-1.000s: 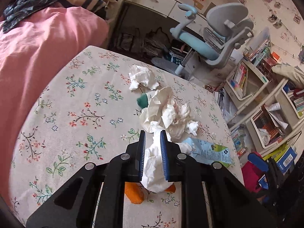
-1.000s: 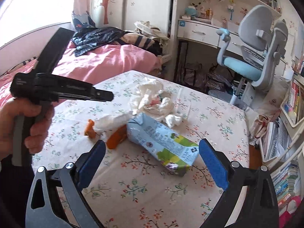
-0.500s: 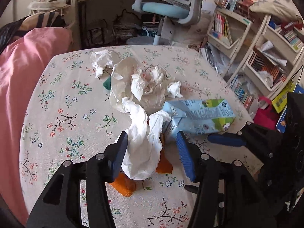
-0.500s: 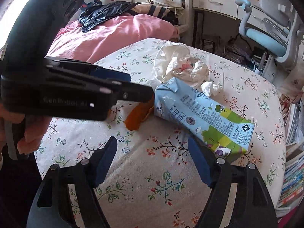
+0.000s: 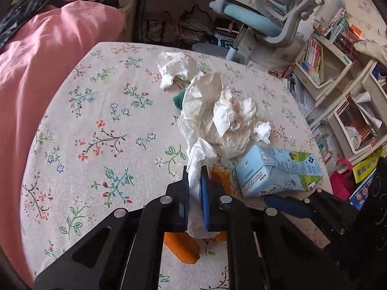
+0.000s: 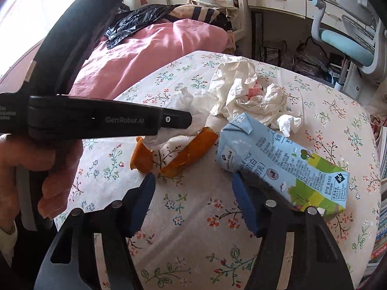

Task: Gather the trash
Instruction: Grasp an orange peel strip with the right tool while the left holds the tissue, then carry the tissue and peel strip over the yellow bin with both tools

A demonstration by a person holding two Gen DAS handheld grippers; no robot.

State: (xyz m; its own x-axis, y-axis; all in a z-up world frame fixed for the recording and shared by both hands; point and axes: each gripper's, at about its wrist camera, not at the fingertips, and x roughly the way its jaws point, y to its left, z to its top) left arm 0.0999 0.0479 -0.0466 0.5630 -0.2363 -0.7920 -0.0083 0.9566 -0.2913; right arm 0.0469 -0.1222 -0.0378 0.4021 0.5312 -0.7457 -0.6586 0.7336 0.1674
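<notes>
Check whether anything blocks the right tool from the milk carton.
Nothing visible stands in the way. The right tool is open with only bare tablecloth between its pads, and the milk carton lies against its right-hand finger. The orange peels lie off to the left.

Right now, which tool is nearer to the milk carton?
Right. The right tool is open beside the milk carton, one finger against its near side. The left tool is farther, shut on a white tissue.

Left claw (image 5: 195, 188) clamped, right claw (image 6: 193, 200) agape
</notes>
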